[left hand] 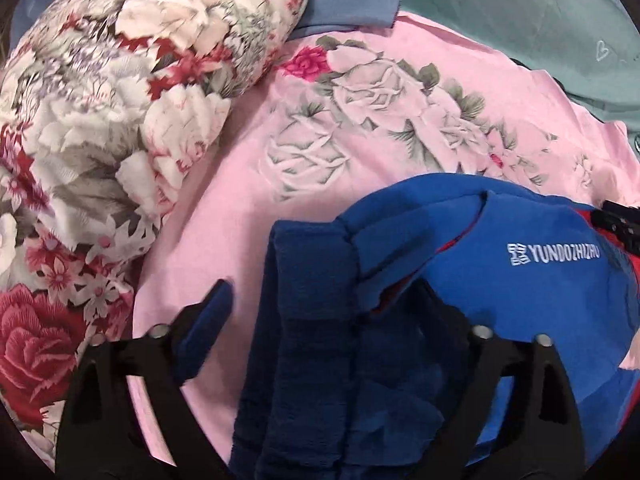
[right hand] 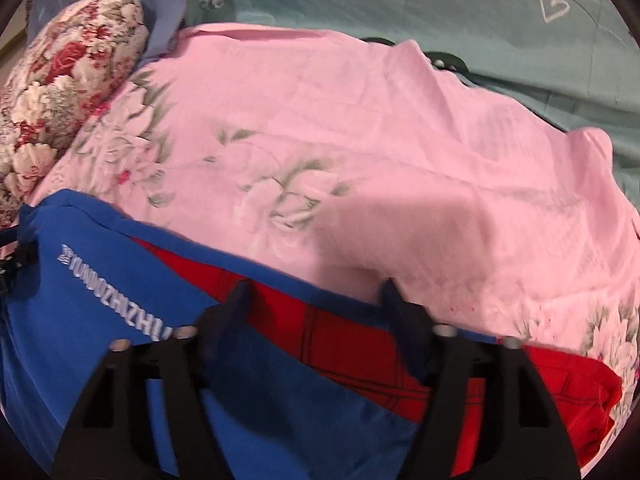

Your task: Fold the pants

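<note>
Soft, light, floppy pants [left hand: 500, 280] on bed [left hand: 240, 220], best pinched at folded hem; both grippers [left hand: 320, 308] [right hand: 316, 304] spread, holding nothing.

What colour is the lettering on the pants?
White, on the blue part of the pants; clearest in the left wrist view.

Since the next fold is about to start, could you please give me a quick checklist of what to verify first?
1. Left hand-held gripper open: ok, with the dark waistband between its fingers.
2. Right hand-held gripper open: ok, over the red panel.
3. Pants on the pink sheet: ok.
4. Pants lying flat: not ok, layers bunched.
5. Floral pillow clear of the pants: ok.
6. Fabric actually gripped: cannot tell.
</note>
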The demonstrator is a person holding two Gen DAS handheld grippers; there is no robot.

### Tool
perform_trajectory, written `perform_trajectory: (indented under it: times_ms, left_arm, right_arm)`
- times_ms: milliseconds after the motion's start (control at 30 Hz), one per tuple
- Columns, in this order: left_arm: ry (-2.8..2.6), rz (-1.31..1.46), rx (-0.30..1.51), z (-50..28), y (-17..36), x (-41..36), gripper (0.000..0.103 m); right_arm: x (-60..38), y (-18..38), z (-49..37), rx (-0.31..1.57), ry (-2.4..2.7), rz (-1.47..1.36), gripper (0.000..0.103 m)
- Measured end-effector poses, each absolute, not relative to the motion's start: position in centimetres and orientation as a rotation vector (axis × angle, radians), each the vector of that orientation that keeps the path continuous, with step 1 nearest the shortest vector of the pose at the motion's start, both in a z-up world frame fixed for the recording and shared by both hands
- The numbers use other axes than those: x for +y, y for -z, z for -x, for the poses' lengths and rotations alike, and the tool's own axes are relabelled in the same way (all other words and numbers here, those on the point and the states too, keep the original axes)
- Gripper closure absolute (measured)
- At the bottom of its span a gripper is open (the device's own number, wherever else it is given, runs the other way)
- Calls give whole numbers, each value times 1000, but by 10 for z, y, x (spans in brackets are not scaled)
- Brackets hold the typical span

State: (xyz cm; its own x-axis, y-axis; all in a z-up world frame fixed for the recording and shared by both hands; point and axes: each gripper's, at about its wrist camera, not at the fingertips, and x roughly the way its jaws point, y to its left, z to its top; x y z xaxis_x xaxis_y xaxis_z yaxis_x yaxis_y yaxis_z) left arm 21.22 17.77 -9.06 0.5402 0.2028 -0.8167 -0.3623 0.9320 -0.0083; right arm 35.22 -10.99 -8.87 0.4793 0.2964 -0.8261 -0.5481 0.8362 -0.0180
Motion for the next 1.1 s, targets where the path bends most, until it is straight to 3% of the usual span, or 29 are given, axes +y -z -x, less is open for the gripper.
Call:
perform_trajectory:
  times_ms: [33,100,200,467,633,700,833,867,967,1033,1100]
  left_arm:
    - [-326,181,936,-211,88,176,35]
    - [-315,180,933,-211,84,174,49]
    - [-282,197,938,-207,80,172,63]
    - [-234,167,812,-161,26,152,64]
    - [-247,89,733,-116,6,133,48]
    - [-251,72,759,-101,13,130,36]
    - [-256,73,848,-76,32,133,26]
    - [-257,78,865,-70,35,135,20]
    - [-273,93,904,-52,39,140,15]
    - [-288,111,930,-41,41,143,11]
    - [-313,132,939,-32,42,148,11]
  right_arm:
    - [-107,87,-351,945,-541,290,86]
    - [-102,84,-347,954,-535,302,95]
    - [-104,79,-337,959,-542,286,98]
    - [-167,20,-275,894,-674,50,98]
    - [-201,7,-201,878,-776,-13,98]
    - [-208,21,-175,921,-814,-31,98]
    - [-207,73,-145,1070,-810,8,97]
    - [-205,88,-142,1124,-803,15,95]
    - [-206,101,-141,1165,-842,-21,84]
    - [-206,92,-143,1162,-845,-47,65]
    - [-206,78,-143,1108,-848,-34,64]
